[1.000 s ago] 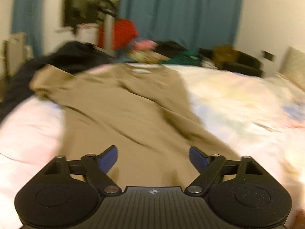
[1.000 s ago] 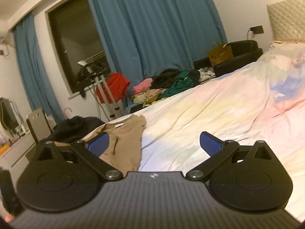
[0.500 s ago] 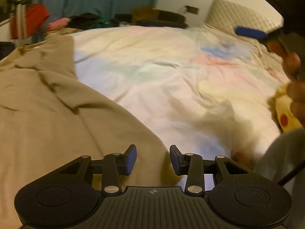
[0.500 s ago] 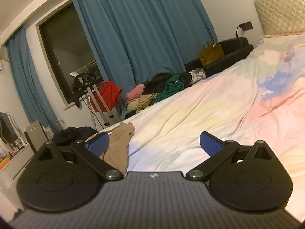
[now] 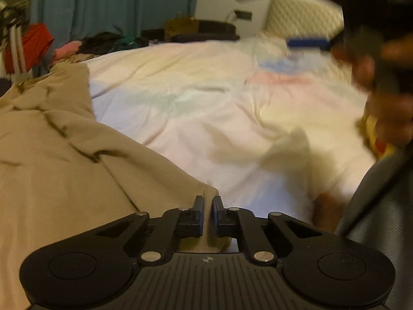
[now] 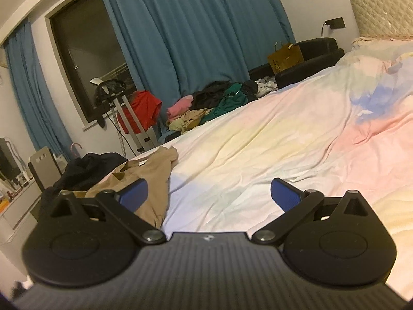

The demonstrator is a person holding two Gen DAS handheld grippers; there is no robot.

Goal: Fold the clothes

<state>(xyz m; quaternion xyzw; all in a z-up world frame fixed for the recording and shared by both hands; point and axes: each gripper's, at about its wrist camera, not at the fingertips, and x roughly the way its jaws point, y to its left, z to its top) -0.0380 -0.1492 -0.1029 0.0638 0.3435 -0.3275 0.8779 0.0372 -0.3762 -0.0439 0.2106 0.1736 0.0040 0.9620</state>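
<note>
tan garment [image 5: 59, 160]: one piece, spread flat on the near-left part of the bed [image 5: 206, 108], pretty wrinkled. What kind of garment it is I honestly can't tell.
left gripper [image 5: 208, 208]: jaws pinched together on the garment's corner hem, you can see the tan cloth squeezed between the blue pads.
right gripper [image 6: 207, 195]: jaws spread wide, nothing between them, hanging over the pastel sheet just right of the garment.
hidden / cut off: the garment runs off the left and bottom edge in the left wrist view, and the right gripper's body covers its near end in the other view.
blurry stuff: right side of the left wrist view is a smear, there's a hand [image 5: 379, 77] on a dark tool with a blue pad [image 5: 308, 43], can't make out more.
counts: two grippers, one tan garment, one heap of clothes [image 6: 216, 103] at the far side of the bed.
only in right wrist view: dark window [image 6: 87, 54], black clothing [image 6: 90, 166] beside the garment's far end, sharp look at the brown paper bag [image 6: 285, 56].
both views: blue curtain [image 6: 193, 25], quilted headboard [image 6: 382, 7], red cloth [image 6: 140, 108] on a stand.
</note>
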